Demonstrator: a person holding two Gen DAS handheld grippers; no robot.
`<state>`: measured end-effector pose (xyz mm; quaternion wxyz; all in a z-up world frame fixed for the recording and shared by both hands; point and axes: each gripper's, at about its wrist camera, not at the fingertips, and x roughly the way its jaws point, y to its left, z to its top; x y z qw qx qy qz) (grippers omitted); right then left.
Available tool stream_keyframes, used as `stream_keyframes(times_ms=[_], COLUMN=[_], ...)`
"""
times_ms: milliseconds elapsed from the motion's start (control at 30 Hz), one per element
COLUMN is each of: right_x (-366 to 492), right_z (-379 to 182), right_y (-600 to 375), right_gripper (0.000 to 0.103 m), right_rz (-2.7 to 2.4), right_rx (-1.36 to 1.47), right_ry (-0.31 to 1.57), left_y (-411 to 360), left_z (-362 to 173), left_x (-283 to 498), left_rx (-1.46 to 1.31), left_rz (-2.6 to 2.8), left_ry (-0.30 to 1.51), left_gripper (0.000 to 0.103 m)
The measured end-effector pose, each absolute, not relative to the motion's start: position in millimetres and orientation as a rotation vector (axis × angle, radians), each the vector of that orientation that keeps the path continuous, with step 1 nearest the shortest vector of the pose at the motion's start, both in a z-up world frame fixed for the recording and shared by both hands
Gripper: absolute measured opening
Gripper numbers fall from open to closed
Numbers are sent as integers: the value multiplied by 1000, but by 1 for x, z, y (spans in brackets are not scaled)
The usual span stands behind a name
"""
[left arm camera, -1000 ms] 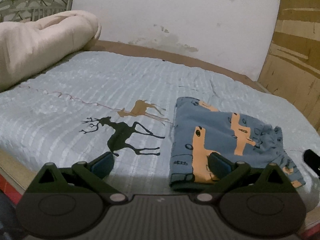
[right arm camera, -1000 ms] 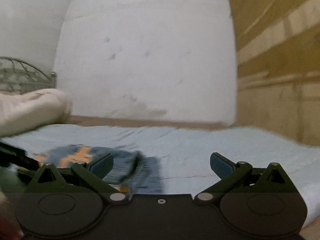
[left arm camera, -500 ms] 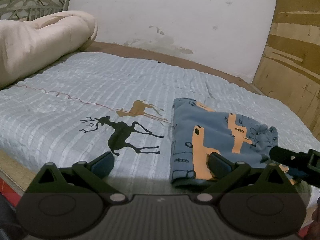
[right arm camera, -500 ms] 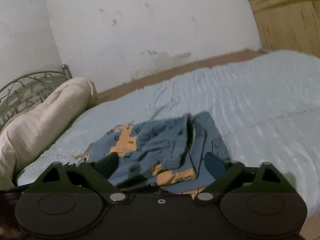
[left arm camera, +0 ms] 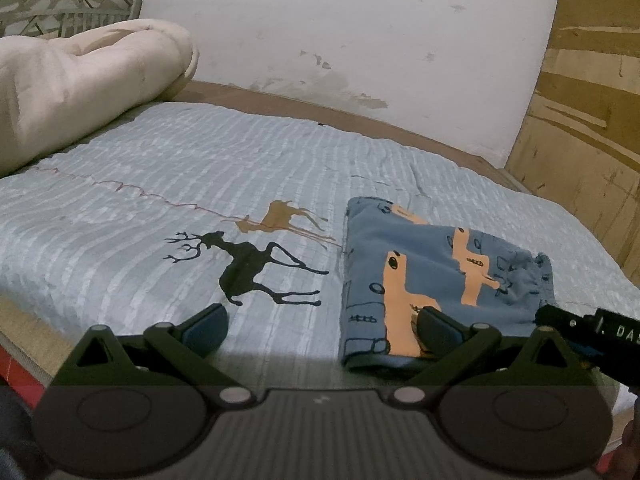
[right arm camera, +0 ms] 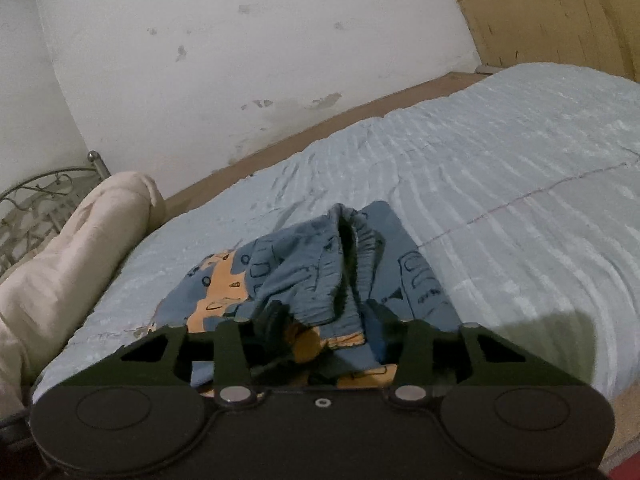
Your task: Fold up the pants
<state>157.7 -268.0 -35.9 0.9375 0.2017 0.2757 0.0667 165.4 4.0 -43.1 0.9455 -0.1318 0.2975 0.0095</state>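
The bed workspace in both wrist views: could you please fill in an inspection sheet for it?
Surface: light blue bedspread with deer prints.
Job's things: blue-and-orange pants, folded, waistband bunched at the right side.
Clutter: rolled cream duvet.
Grippers: left gripper open, holding nothing; right gripper has just been closing, pants fabric between its jaws.
Cables: nothing seen.
Surroundings: stained white wall, wooden panel, metal headboard.
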Motion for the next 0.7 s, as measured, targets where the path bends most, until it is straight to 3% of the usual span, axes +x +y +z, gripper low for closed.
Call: stream_keyframes(times_ms=[167, 400, 700], right_x=[151, 136, 126], right_z=[-29, -10, -35], right_y=[-266, -270, -264], right_gripper=[21, 20, 21], right_rz=[154, 140, 116], right_rx=[373, 292, 236], right_ry=[511, 442, 509], left_y=[7, 7, 7], left_z=[-37, -36, -41], left_x=[163, 162, 163], left_rx=[-302, -310, -302], left_rz=[18, 21, 19], left_ry=[600, 603, 616], left_gripper=[102, 102, 102])
